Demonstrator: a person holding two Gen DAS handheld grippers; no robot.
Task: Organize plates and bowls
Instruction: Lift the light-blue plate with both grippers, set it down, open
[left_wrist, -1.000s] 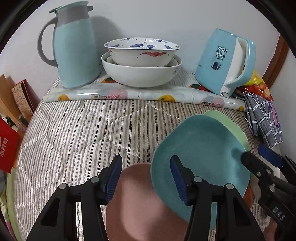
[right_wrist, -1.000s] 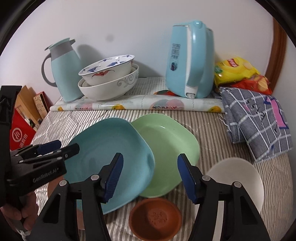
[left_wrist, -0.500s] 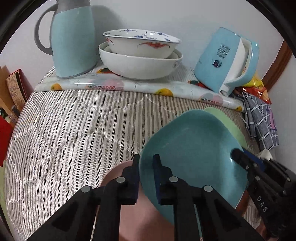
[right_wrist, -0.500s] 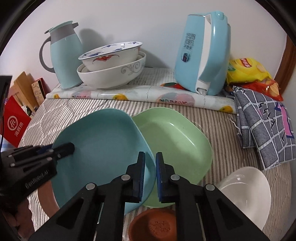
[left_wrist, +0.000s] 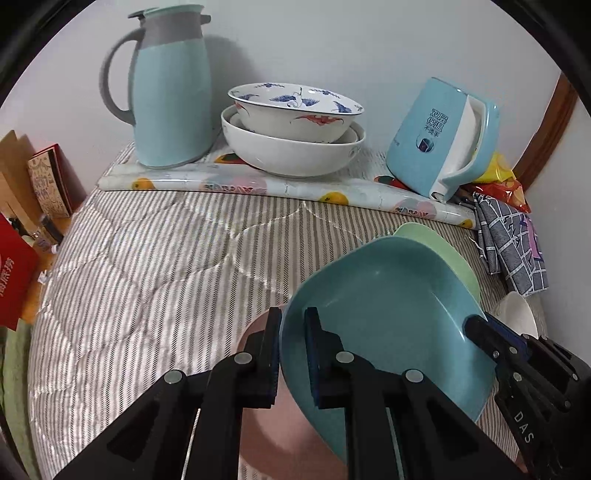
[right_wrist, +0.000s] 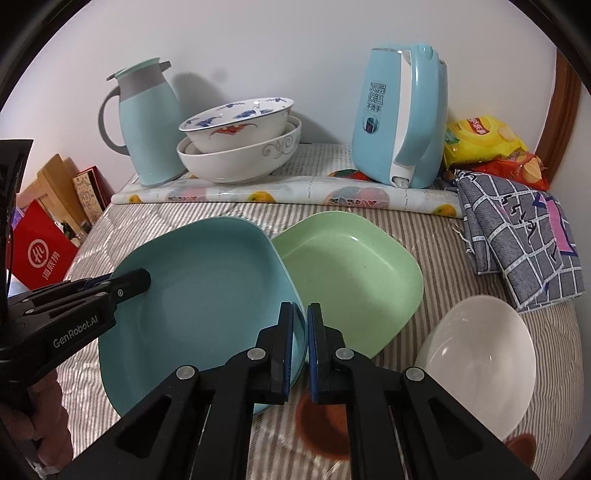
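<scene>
Both grippers are clamping the square teal plastic plate (right_wrist: 207, 295) on opposite rims — the left gripper (left_wrist: 291, 354) pinching its left edge, the right gripper (right_wrist: 300, 350) its right edge — probably sharing the wide dish's weight so it is staying level. The plate is hanging tilted just above the striped quilted worktop (left_wrist: 155, 266), overlapping the pale green square plate (right_wrist: 351, 277) beside it, which looks like the stacking target. A white bowl (right_wrist: 480, 369) and a small terracotta dish (right_wrist: 321, 424) are waiting nearby.
</scene>
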